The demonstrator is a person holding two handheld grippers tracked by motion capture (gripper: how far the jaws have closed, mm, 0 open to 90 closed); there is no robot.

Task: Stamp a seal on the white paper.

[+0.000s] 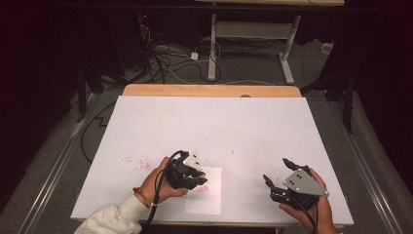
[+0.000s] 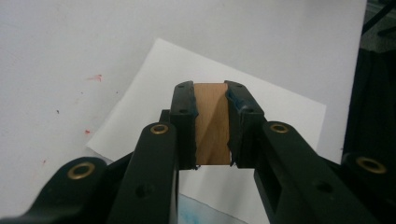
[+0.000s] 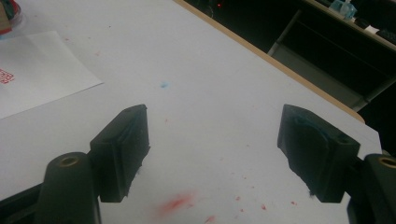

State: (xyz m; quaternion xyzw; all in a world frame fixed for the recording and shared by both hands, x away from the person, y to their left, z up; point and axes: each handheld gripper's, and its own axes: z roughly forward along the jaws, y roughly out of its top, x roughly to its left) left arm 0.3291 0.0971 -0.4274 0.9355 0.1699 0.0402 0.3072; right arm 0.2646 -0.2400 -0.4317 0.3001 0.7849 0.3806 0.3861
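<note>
**Left clamped on wooden block, right idle**

We had the left gripper over the paper sheet near the worktop's front edge, jaws clamped on a wooden block. The right gripper sat near the front right corner, jaws wide apart, holding nothing. Red marks showed on the sheet.

Smooth wooden block over matt white paper sheet.
</note>
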